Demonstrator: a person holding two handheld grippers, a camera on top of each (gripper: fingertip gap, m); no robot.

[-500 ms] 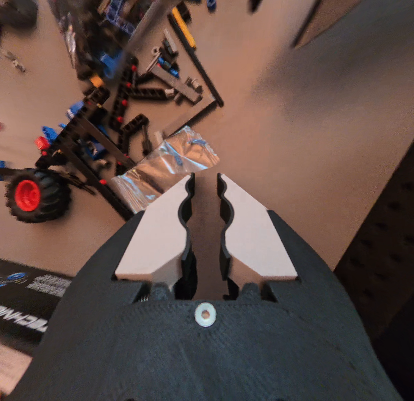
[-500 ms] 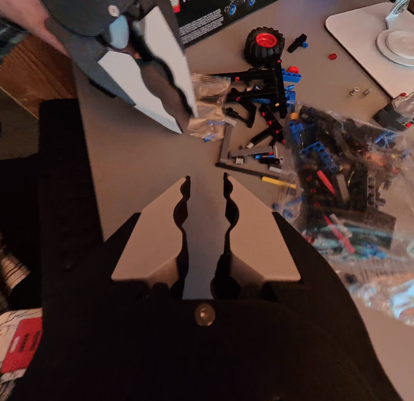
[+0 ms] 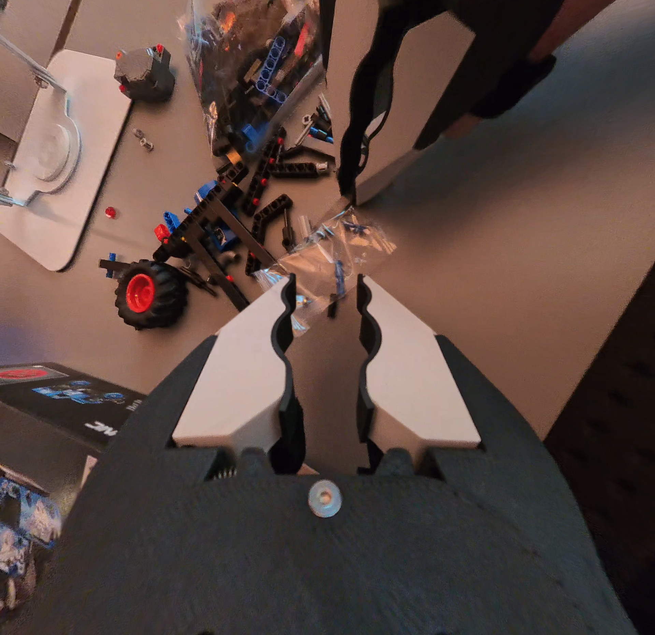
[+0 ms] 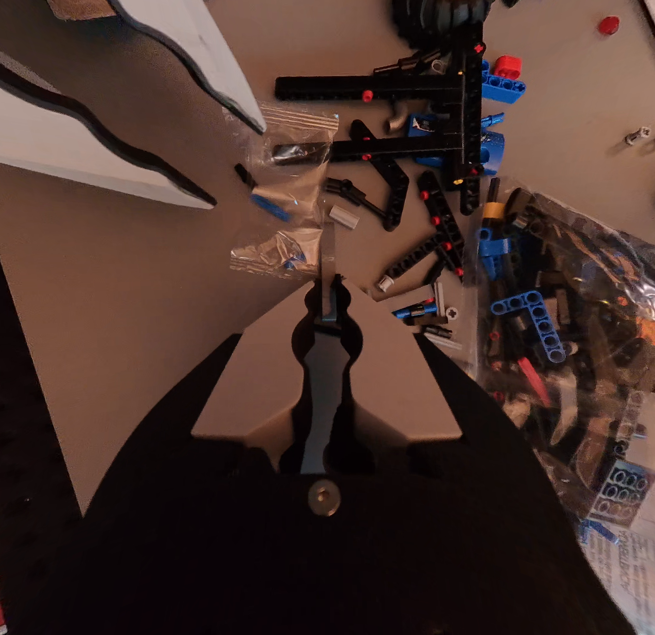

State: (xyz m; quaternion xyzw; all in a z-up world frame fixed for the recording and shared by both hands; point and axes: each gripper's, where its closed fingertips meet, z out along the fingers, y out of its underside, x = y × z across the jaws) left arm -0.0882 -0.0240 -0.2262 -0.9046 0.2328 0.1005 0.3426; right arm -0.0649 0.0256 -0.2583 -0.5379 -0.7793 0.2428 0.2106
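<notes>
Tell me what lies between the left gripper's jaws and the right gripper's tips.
In the left wrist view, only the small clear plastic bag lies between the left gripper and the right gripper, on the table.

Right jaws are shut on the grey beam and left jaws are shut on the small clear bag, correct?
Not quite. The left wrist view shows the left gripper open, its jaws apart over the small clear bag without gripping it. The right gripper is shut on the grey beam, as you said.
</notes>
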